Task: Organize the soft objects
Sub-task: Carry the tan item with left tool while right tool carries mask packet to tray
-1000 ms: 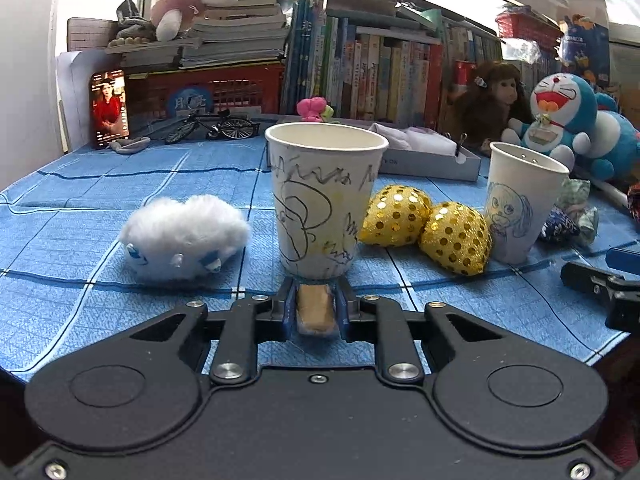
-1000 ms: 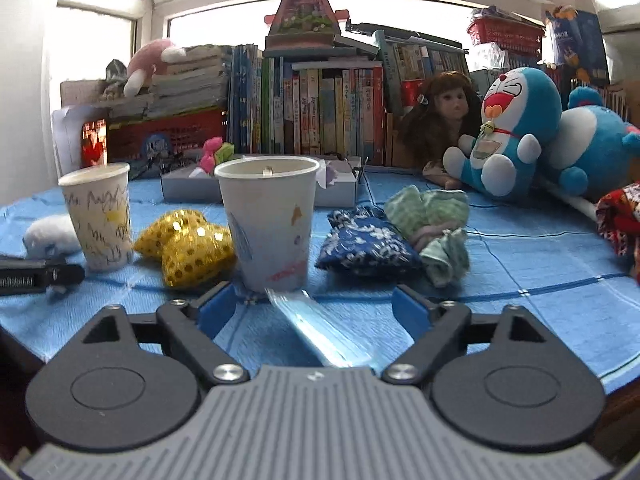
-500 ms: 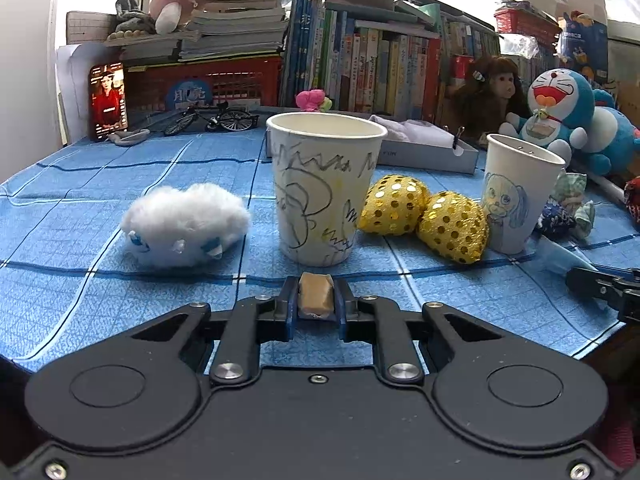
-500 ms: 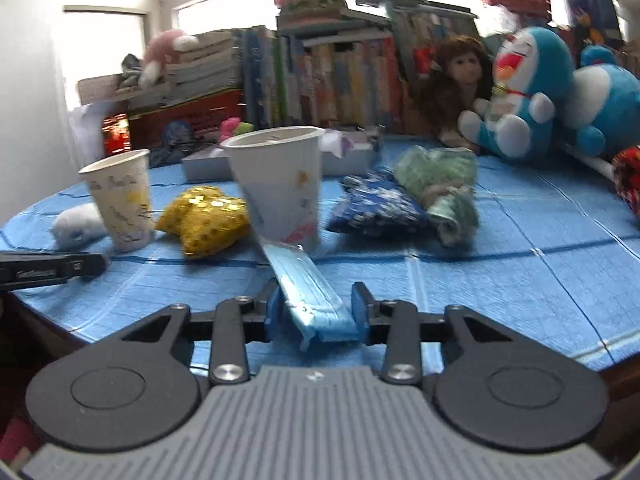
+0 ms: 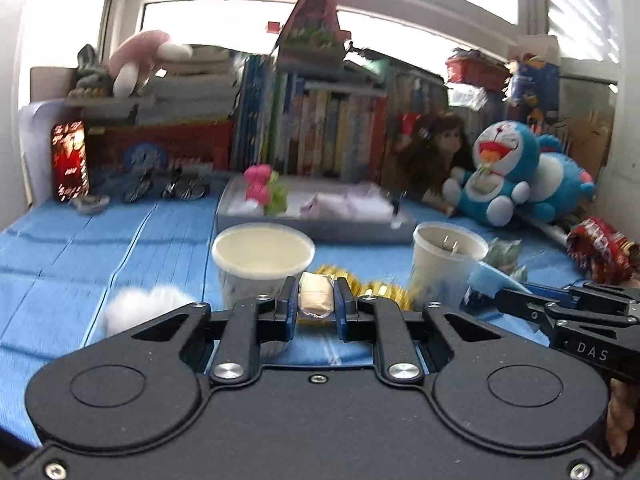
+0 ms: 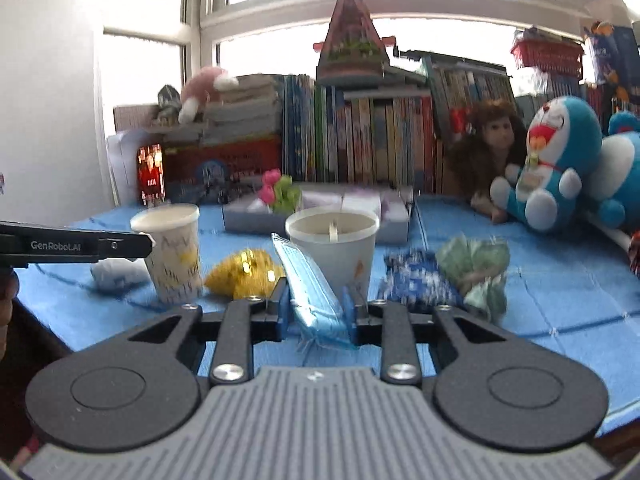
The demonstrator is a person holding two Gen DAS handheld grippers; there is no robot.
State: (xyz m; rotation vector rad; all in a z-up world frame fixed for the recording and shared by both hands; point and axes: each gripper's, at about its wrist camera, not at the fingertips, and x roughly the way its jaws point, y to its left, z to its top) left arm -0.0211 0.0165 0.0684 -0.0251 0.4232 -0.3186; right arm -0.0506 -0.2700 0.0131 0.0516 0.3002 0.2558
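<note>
Left gripper (image 5: pixel 316 300) clamped on small tan wrapped piece (image 5: pixel 316 298), held above blue tablecloth (image 5: pixel 80 280) before scribbled cup (image 5: pixel 262 264). Right gripper (image 6: pixel 316 308) closing, pads pressing folded blue face mask (image 6: pixel 314 292), white cup (image 6: pixel 334 248) just behind

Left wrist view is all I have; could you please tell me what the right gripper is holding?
Observer: The right gripper has a folded blue face mask between its jaws, which are closing on it.
Operator: Thank you. What lies past the right-hand cup?
Observer: A dark blue patterned cloth bundle sits beside a green checked bundle.
Operator: Is the left-hand cup decorated?
Observer: Yes, its side shows black zigzag scribbles and a yellow patch.
</note>
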